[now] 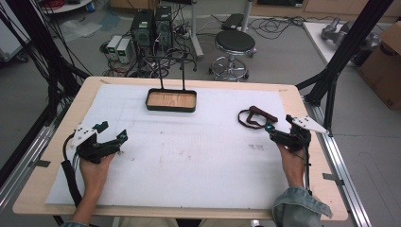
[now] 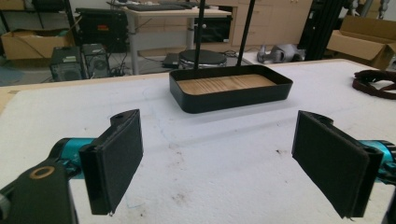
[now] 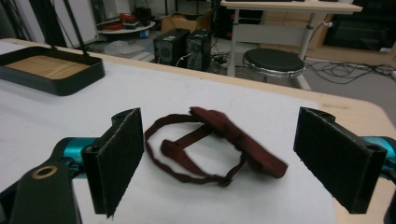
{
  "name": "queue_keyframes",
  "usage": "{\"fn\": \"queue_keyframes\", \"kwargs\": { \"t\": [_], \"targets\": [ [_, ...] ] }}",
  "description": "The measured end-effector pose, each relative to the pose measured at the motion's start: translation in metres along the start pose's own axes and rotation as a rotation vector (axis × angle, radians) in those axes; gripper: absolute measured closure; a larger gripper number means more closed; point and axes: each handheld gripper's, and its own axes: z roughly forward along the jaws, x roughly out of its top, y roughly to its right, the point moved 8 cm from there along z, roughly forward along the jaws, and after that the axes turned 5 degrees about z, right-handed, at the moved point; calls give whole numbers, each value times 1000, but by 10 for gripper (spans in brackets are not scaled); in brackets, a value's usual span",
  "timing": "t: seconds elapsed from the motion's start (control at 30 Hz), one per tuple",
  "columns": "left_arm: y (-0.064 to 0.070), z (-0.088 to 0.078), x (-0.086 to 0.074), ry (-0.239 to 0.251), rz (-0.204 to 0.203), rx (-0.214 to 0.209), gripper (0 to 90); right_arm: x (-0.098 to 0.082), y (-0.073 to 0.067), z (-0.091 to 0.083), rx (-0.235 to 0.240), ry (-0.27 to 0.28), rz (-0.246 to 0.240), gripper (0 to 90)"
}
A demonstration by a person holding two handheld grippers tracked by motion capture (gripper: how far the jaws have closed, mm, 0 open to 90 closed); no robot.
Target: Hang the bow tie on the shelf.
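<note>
Maroon bow tie (image 3: pixel 219 140) lies just ahead of the right gripper (image 3: pixel 219 158), jaws spread wide, empty; best closed squarely on the bow.

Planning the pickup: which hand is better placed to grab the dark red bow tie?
Right. The right tongs sit open just short of the bow tie; the left tongs are across the table.

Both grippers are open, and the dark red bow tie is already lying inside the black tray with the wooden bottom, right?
Not quite. The dark red bow tie lies on the white table cover, just ahead of the right gripper, as the right gripper view shows. The black tray with the wooden bottom holds nothing. Both grippers are open.
</note>
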Motion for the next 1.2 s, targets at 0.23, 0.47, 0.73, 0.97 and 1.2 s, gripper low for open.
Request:
{"fn": "queue_keyframes", "kwargs": {
  "t": [0.23, 0.47, 0.73, 0.97, 1.2],
  "targets": [
    [2, 2, -1, -3, 4, -8, 172, 12, 12, 23, -31, -36, -69, 214],
    [2, 2, -1, -5, 4, -8, 172, 9, 24, 55, -67, -111, -117, 244],
    [3, 2, -1, -4, 4, -16, 173, -12, 33, 82, -43, -195, -131, 304],
    [4, 4, -2, -5, 1, -21, 174, -25, 39, 94, -64, -246, -165, 346],
    [3, 4, -2, -7, 1, -20, 174, -31, 31, 108, -58, -333, -240, 444]
  ]
}}
